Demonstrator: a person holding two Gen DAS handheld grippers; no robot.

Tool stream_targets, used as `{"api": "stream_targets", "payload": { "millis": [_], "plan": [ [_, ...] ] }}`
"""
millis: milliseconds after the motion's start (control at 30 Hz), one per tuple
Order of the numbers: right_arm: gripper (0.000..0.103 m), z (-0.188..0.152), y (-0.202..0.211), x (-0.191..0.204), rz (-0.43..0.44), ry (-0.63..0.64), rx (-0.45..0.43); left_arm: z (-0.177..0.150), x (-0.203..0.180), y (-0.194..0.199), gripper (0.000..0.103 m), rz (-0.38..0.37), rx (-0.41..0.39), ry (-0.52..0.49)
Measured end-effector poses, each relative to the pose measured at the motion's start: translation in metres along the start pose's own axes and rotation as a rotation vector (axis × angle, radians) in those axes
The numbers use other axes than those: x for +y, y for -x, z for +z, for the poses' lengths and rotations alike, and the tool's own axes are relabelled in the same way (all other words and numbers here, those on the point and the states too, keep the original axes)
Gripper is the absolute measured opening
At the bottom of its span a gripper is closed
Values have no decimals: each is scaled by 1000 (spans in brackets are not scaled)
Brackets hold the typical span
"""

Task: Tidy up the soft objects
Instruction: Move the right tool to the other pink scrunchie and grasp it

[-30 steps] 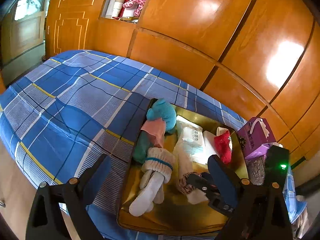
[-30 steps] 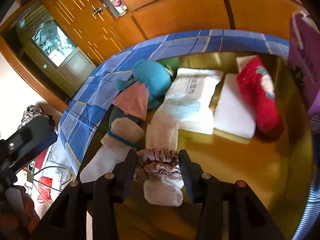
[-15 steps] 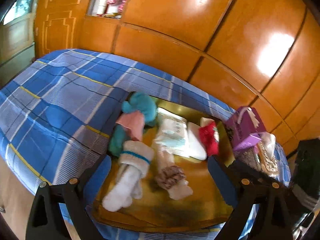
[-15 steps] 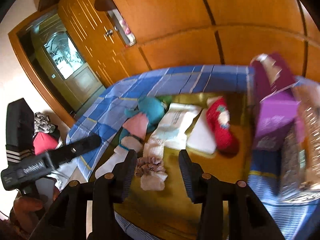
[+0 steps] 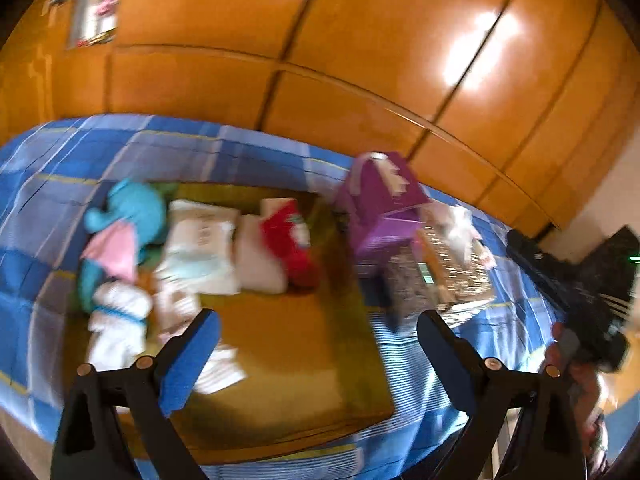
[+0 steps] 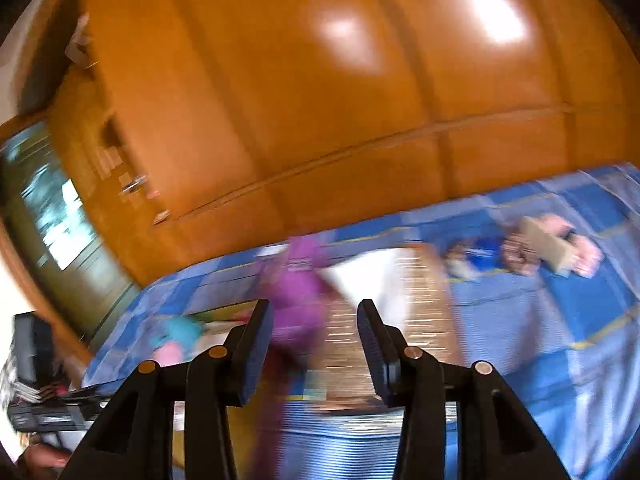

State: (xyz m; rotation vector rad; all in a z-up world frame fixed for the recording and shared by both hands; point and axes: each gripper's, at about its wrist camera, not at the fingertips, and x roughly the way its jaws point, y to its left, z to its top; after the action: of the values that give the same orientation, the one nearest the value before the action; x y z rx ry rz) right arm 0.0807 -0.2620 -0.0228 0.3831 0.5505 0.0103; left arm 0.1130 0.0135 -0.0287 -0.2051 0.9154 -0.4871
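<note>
A golden tray lies on the blue plaid bed. On it are a teal plush toy with a pink cloth, white socks, white folded packs and a red sock. My left gripper is open and empty above the tray's near part. My right gripper is open and empty, held above the bed in front of a purple box; its view is blurred. The tray's corner with the teal toy shows at its left.
A purple box and a shiny patterned basket stand right of the tray. Orange wooden wardrobe panels rise behind the bed. Some small pinkish items and a cardboard piece lie on the bed at the far right.
My right gripper let go of the scrunchie and sock, lifted away and swung right toward the purple box. My left gripper also swung to the right. Both views are now blurred.
</note>
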Motion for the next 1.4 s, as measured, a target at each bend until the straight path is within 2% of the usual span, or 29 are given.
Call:
{"api": "stream_targets", "payload": {
  "millis": [167, 267, 433, 533, 667, 833, 933, 1000, 1133, 1167, 1200, 1233, 1333, 1400],
  "plan": [
    [44, -6, -1, -84, -150, -143, 35, 15, -48, -19, 101, -85, 48, -75],
    [44, -13, -2, -127, -217, -183, 47, 26, -78, -28, 103, -131, 67, -120],
    [44, -12, -20, -169, -237, -189, 95, 38, -128, -45, 103, -175, 95, -203],
    [45, 3, -49, -181, -234, -156, 145, 39, -150, -57, 103, -210, 125, -212],
    [46, 26, -90, -195, -262, -122, 194, 35, -162, -65, 103, -219, 154, -201],
    [47, 52, -144, -218, -311, -130, 251, 39, -172, -65, 103, -178, 155, -218],
    [47, 56, -163, -224, -312, -130, 275, 47, -173, -64, 103, -157, 142, -225],
    [47, 55, -177, -225, -342, -102, 309, 56, -177, -64, 103, -149, 133, -242],
    [47, 52, -175, -222, -348, -57, 264, 69, -192, -72, 103, -144, 136, -276],
    [45, 51, -173, -222, -342, -49, 252, 73, -199, -76, 103, -150, 145, -288],
    [32, 50, -170, -222, -336, -41, 246, 76, -204, -80, 103, -154, 153, -296],
    [26, 48, -168, -222, -328, -31, 247, 78, -209, -84, 103, -154, 160, -306],
    [15, 45, -156, -223, -302, -25, 233, 86, -229, -99, 103, -154, 188, -354],
    [14, 42, -145, -225, -267, -53, 232, 95, -241, -115, 103, -162, 234, -361]
  ]
}}
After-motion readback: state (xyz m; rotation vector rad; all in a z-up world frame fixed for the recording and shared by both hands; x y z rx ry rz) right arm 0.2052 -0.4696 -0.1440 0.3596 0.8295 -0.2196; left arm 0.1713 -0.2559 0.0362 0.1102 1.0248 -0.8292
